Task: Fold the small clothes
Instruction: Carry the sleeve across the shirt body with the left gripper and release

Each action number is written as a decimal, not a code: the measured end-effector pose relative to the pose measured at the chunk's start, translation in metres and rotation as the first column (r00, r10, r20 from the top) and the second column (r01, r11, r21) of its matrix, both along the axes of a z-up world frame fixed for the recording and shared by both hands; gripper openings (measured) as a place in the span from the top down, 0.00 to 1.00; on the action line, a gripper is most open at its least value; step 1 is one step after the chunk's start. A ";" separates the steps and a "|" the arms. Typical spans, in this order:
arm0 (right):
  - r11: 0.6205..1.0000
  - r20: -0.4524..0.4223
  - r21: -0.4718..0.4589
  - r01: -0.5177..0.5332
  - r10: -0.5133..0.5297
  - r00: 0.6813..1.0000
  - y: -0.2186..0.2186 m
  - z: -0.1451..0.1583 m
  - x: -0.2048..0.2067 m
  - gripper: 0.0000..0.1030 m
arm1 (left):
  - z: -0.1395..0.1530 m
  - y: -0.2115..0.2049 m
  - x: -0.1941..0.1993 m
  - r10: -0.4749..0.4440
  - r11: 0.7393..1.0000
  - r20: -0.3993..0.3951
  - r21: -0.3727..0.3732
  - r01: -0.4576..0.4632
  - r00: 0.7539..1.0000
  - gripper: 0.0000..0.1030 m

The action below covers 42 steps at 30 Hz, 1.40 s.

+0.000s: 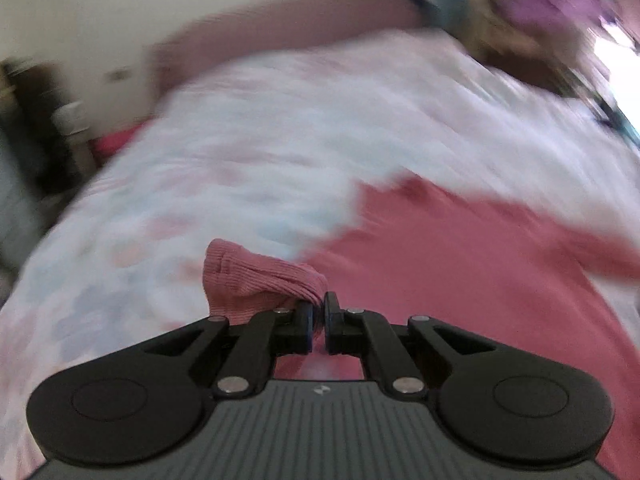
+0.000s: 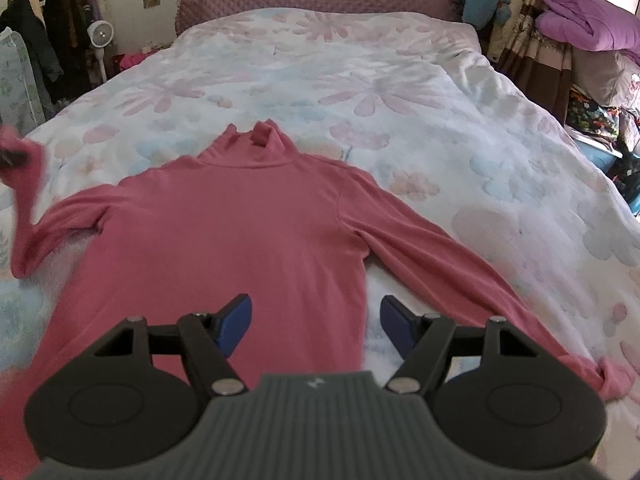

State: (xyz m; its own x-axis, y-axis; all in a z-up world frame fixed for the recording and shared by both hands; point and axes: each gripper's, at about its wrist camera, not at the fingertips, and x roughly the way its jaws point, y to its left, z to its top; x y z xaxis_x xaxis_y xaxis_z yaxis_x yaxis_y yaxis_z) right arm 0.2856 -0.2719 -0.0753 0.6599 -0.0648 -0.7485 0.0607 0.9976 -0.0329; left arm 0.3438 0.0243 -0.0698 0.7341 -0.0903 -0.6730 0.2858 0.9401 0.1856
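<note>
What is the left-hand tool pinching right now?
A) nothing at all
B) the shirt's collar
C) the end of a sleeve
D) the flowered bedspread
C: the left gripper has its jaws shut on the ribbed sleeve cuff of the pink turtleneck, lifted off the bedspread.

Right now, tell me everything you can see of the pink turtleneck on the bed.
The pink turtleneck is a long-sleeved top in soft, fine-ribbed knit, lying flat and front-up on the floral duvet, collar pointing toward the headboard. Its right-hand sleeve stretches out diagonally, cuff near the bed's edge. The other sleeve is lifted: the left gripper is shut on its cuff, bunching it. The right gripper hovers open above the hem, touching nothing.
</note>
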 end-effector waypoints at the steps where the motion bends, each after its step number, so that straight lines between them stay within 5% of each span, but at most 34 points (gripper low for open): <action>1: 1.000 -0.003 0.005 0.005 -0.005 1.000 -0.001 -0.001 0.001 0.34 | -0.011 -0.017 -0.001 -0.055 0.998 -0.039 0.023 0.056 0.998 0.96; 4: 0.999 -0.020 0.037 0.026 -0.026 0.999 -0.004 -0.008 0.004 0.34 | -0.051 -0.044 -0.011 -0.157 0.986 -0.161 0.032 0.164 0.974 0.92; 7: 0.997 -0.037 0.071 0.035 -0.032 0.999 -0.004 -0.017 0.008 0.34 | -0.070 -0.048 -0.020 -0.223 0.975 -0.230 -0.054 0.216 0.947 0.76; 9: 0.995 -0.042 0.100 0.026 -0.021 0.999 0.000 -0.022 0.011 0.34 | -0.071 -0.046 -0.031 -0.264 0.964 -0.240 -0.081 0.252 0.934 0.50; 11: 0.991 -0.040 0.132 0.007 -0.002 0.999 0.005 -0.025 0.014 0.34 | -0.065 -0.036 -0.047 -0.280 0.959 -0.224 -0.110 0.261 0.934 0.44; 13: 0.982 -0.031 0.185 -0.025 0.031 0.999 0.013 -0.028 0.017 0.37 | -0.053 -0.024 -0.056 -0.282 0.955 -0.220 -0.151 0.253 0.934 0.43; 15: 0.966 -0.030 0.252 -0.055 0.065 0.997 0.023 -0.032 0.024 0.53 | -0.043 -0.007 -0.066 -0.272 0.954 -0.210 -0.187 0.234 0.939 0.43; 18: 0.937 -0.043 0.331 -0.110 0.131 0.990 0.042 -0.039 0.041 0.63 | -0.034 0.016 -0.072 -0.192 0.975 -0.191 -0.148 0.165 0.963 0.43; 25: 0.885 -0.092 0.438 -0.158 0.219 0.971 0.088 -0.063 0.102 0.64 | -0.027 0.072 -0.056 0.030 0.999 -0.137 -0.013 -0.032 0.990 0.43; 30: 0.879 -0.185 0.465 -0.102 0.209 0.960 0.107 -0.092 0.146 0.66 | -0.029 0.102 -0.049 0.116 0.991 -0.145 -0.054 -0.124 0.983 0.43; 31: 0.879 -0.212 0.469 -0.084 0.204 0.956 0.109 -0.098 0.152 0.74 | -0.031 0.107 -0.048 0.124 0.989 -0.149 -0.061 -0.134 0.981 0.43; 32: 0.865 -0.224 0.495 -0.081 0.217 0.950 0.110 -0.102 0.156 0.99 | -0.032 0.111 -0.048 0.130 0.988 -0.151 -0.063 -0.141 0.980 0.43; 33: 0.840 -0.229 0.535 -0.084 0.240 0.944 0.110 -0.103 0.158 1.00 | -0.035 0.114 -0.048 0.141 0.987 -0.153 -0.060 -0.152 0.978 0.43; 37: 0.830 -0.112 0.531 -0.173 0.271 0.956 0.110 -0.056 0.165 1.00 | -0.042 0.128 -0.045 0.196 0.977 -0.173 -0.051 -0.208 0.965 0.43; 42: 0.817 0.094 0.522 -0.246 0.232 0.968 0.089 0.053 0.186 1.00 | -0.043 0.135 -0.031 0.220 0.969 -0.177 -0.075 -0.236 0.959 0.43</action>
State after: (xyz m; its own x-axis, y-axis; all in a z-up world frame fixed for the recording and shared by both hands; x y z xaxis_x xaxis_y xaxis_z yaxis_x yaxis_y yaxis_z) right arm 0.4717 -0.1833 -0.0223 0.6218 0.4957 -0.6063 -0.1886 0.8462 0.4984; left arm 0.3124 0.1589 -0.1130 0.6210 -0.0028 -0.7838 0.0813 0.9948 0.0608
